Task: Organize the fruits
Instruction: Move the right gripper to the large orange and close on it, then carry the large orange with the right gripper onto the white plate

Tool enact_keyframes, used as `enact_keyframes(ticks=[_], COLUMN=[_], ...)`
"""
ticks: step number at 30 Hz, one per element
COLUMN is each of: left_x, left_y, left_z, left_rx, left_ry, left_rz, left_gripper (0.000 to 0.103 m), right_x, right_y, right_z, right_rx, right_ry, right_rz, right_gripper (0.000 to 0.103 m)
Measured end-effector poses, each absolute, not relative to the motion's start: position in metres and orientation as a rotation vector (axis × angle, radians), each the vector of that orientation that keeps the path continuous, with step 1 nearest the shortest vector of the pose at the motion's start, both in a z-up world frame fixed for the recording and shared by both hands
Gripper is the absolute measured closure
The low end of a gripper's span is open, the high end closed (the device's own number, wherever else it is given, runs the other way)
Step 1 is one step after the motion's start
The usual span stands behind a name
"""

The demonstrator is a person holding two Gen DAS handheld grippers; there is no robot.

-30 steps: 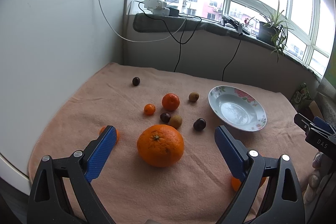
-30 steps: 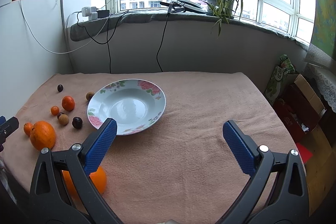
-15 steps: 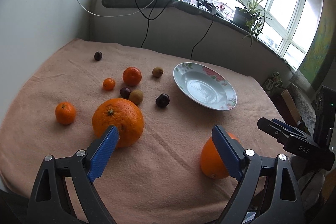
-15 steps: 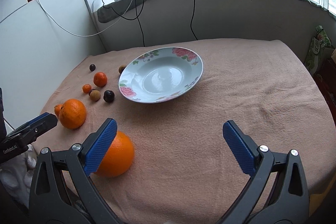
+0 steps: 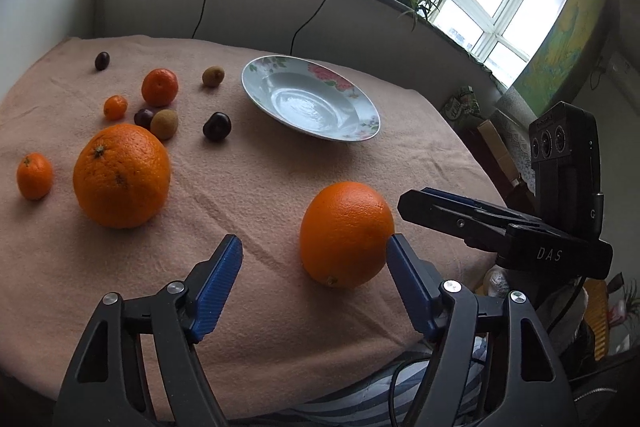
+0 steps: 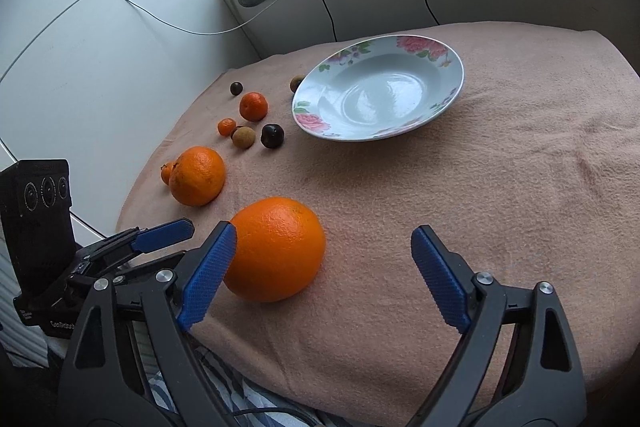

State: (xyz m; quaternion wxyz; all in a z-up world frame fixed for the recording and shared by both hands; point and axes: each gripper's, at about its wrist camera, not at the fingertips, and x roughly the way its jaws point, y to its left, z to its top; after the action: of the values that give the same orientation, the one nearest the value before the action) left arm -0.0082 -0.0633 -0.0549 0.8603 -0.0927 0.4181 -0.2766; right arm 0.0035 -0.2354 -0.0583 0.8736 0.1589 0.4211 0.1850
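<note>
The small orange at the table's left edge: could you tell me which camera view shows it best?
The left wrist view: the small orange sits fully in sight, apart from the big orange. In the right wrist view only a sliver of it peeks from behind that big orange.

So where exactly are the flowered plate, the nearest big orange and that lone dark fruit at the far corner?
flowered plate [image 5: 370, 113]: left wrist view, near right rim.
nearest big orange [image 6: 278, 249]: right wrist view, middle of its peel.
lone dark fruit [image 5: 102, 61]: left wrist view, its centre.

The letters "DAS" stand in pale print on the black body of the right gripper; a partly cut-off "GenRobot" marks the left gripper.
</note>
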Motion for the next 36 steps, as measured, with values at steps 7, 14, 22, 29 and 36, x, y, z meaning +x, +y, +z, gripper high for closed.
enact_keyframes(ticks=[7, 14, 22, 29, 36], left_x=[-0.011, -0.007, -0.003, 0.005, 0.006], left_y=[-0.082, -0.091, -0.093, -0.097, -0.104], left_z=[-0.064, -0.073, -0.083, -0.088, -0.084], left_rx=[-0.151, -0.125, -0.1, -0.074, -0.022], left_ry=[0.908, 0.926, 0.948, 0.964, 0.95], left_rz=[-0.647, -0.663, -0.676, -0.682, -0.644], left_gripper=[0.033, 0.036, 0.041, 0.042, 0.043], right_x=[0.007, 0.015, 0.018, 0.018, 0.021], right_y=[-0.224, -0.22, -0.214, -0.208, -0.208], right_z=[-0.066, -0.076, -0.081, -0.089, -0.085], right_rx=[0.354, 0.389, 0.415, 0.479, 0.476], right_ry=[0.924, 0.971, 0.983, 0.989, 0.968], right_rz=[0.459, 0.507, 0.544, 0.575, 0.561], right_gripper=[0.011, 0.021, 0.024, 0.03, 0.03])
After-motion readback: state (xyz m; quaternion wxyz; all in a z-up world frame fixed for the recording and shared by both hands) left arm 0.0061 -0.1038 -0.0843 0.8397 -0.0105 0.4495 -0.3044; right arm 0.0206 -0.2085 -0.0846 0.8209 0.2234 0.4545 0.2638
